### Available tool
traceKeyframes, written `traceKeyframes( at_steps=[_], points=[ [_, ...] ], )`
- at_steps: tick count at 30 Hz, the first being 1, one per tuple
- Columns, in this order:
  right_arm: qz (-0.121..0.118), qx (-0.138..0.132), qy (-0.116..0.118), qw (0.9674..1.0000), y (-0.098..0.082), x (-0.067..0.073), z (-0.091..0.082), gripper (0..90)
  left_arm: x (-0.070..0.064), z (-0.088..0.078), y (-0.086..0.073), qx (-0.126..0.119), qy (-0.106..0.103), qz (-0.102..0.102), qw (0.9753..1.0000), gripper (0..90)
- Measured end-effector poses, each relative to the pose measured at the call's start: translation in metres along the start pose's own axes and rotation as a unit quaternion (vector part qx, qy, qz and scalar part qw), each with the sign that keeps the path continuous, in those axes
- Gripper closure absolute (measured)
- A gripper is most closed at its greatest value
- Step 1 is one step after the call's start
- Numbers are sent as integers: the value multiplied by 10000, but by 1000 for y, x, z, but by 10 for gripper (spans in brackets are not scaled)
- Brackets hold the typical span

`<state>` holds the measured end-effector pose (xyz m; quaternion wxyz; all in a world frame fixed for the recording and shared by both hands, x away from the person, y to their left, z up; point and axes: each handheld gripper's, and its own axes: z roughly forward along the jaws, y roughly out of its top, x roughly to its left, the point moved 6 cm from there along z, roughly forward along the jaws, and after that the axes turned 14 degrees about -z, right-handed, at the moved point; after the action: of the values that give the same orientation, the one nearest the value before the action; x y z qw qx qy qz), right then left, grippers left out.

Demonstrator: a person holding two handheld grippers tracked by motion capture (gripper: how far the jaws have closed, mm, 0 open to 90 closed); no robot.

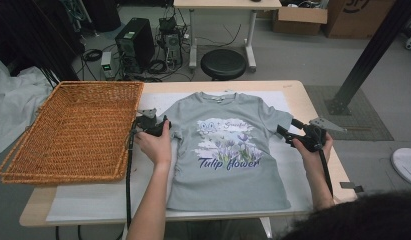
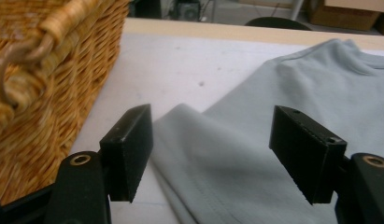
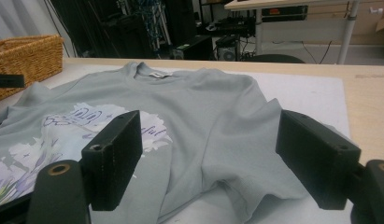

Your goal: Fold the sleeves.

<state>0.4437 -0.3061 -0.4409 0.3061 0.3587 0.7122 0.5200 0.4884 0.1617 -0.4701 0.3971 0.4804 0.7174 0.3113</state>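
Grey T-shirt [image 1: 228, 150], tulip print up, spread flat on table, neck toward far edge.

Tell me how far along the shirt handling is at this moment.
Done: the grey T-shirt lies flat, print up, on the table.
In hand: the left gripper is open over one sleeve, and the right gripper is open at the other; neither grips cloth.
Left: no fold shows yet, and the wicker basket has no shirt in it.
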Motion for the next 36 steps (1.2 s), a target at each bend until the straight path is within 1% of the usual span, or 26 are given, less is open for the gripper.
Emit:
traceKeyframes(
  at_steps=[2,3,5,8,11,12,14,15,16,18,20,22,25,27,29,31,32,33,35,36],
  points=[
    [-2,-11,-1,10000,-1,0,0,228,3,3,-1,66,45,-137,9999,349],
    [12,-17,4,10000,-1,0,-1,228,3,3,-1,66,45,-137,9999,364],
    [3,-17,11,10000,-2,-1,-1,229,6,6,-3,150,136,-188,9996,383],
    [-12,-24,17,10000,-2,-1,-1,230,7,8,-5,176,199,-151,9995,435],
    [-24,-22,31,10000,-2,-1,-1,232,12,12,-8,264,274,-238,9990,465],
    [-27,-14,30,10000,-3,-1,-1,233,13,13,-9,319,262,-303,9987,478],
    [-22,-17,33,10000,-3,-1,-2,233,14,16,-10,376,279,-328,9984,490],
    [-19,-25,35,10000,-3,-2,-3,233,14,17,-11,415,256,-354,9982,500],
    [-21,-28,30,10000,-3,-2,-3,233,14,18,-12,436,265,-340,9981,509],
    [-19,-24,29,10000,-4,-3,-4,234,14,19,-13,414,285,-318,9982,516],
    [-20,-16,25,10000,-4,-3,-4,237,15,19,-12,411,291,-362,9981,530],
    [-24,-15,19,10000,-5,-3,-5,243,15,19,-11,402,245,-340,9983,592],
    [-16,-13,25,10000,-6,-3,-5,248,14,19,-12,393,183,-232,9988,735],
    [-35,-6,29,10000,-6,-3,-5,254,11,17,-13,422,121,-248,9987,842],
    [-40,3,26,10000,-7,-4,-6,259,9,16,-11,399,-11,-337,9986,860],
    [-32,19,18,10000,-8,-4,-6,261,5,13,-8,256,-214,-303,9990,859],
    [-33,16,15,10000,-8,-4,-7,263,1,12,-6,197,-362,-310,9987,859],
    [-37,13,14,10000,-8,-5,-7,264,-3,10,-4,133,-574,-360,9976,852],
    [-36,19,-3,10000,-8,-5,-8,266,-14,3,1,-40,-941,-385,9948,843],
    [-23,25,-9,10000,-8,-5,-8,266,-20,-1,4,-144,-1100,-345,9932,841]
  ],
)
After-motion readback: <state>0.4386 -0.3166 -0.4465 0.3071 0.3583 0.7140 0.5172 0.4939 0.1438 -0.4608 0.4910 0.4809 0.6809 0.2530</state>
